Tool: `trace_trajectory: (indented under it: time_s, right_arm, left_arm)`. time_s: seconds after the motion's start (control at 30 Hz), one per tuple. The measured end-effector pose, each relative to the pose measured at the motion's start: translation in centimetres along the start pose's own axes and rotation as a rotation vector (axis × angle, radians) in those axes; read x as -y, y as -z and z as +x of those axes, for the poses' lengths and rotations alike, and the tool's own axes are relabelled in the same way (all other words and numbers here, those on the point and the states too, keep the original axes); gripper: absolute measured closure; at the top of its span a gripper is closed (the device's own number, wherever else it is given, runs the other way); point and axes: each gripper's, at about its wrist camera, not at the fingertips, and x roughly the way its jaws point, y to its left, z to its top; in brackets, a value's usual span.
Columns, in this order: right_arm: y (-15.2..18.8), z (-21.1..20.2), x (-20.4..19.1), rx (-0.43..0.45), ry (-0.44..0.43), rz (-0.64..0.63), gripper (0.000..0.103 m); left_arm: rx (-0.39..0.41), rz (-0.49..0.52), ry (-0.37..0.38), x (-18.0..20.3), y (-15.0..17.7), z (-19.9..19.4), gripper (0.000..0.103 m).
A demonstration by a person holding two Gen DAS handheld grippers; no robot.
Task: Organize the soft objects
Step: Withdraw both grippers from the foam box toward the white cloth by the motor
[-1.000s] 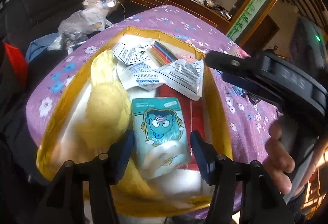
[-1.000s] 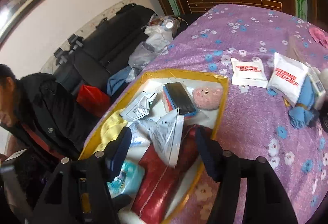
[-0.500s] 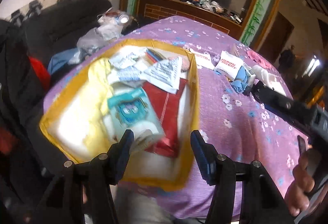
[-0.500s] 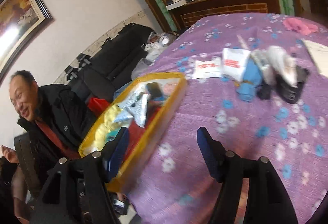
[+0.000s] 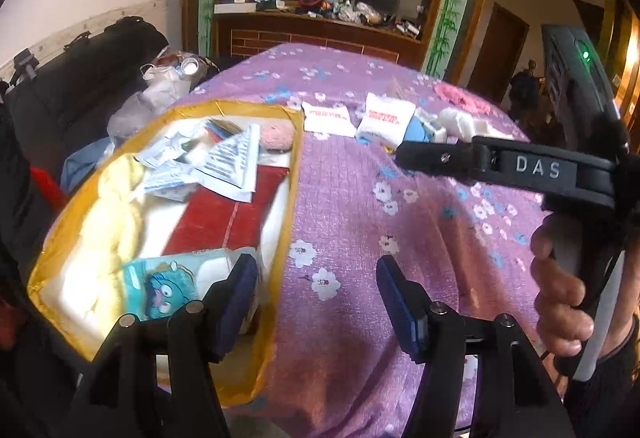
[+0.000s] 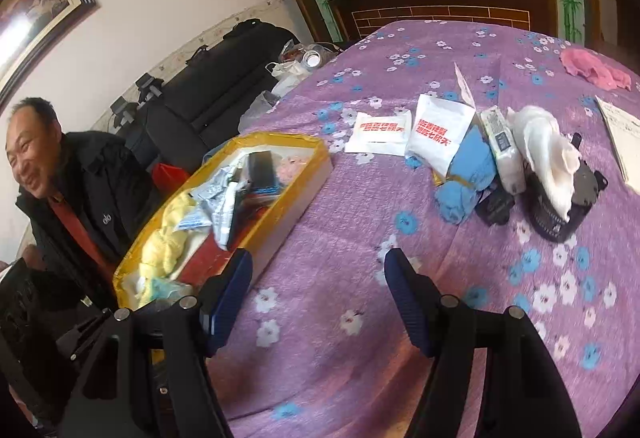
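A yellow-rimmed box on the purple flowered tablecloth holds a teal tissue pack, a yellow cloth, a red packet, a pink plush and paper sachets. My left gripper hovers over the box's right rim, its jaws opening with nothing between them. My right gripper stands open and empty over bare cloth beside the box. Further right lie two white red-printed packets, a blue cloth, a white tissue pack and a white cloth.
A pink cloth lies at the table's far side, a paper sheet at the right edge, a black object under the white cloth. A person in a dark jacket sits left of the box. Black luggage stands behind.
Both grippers have swung right, off the box and over the tablecloth. The teal tissue pack, earlier between the left jaws, now lies in the box left of them. The left jaws stand wider.
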Motion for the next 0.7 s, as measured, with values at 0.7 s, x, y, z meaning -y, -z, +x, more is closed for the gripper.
trace_trajectory:
  time_s: [0.7]
  right_arm:
    - [-0.9, 3.3, 4.8, 0.045, -0.014, 0.037, 0.035]
  left_arm:
    - [-0.056, -0.072, 0.048, -0.2, -2.1, 2.8, 0.034]
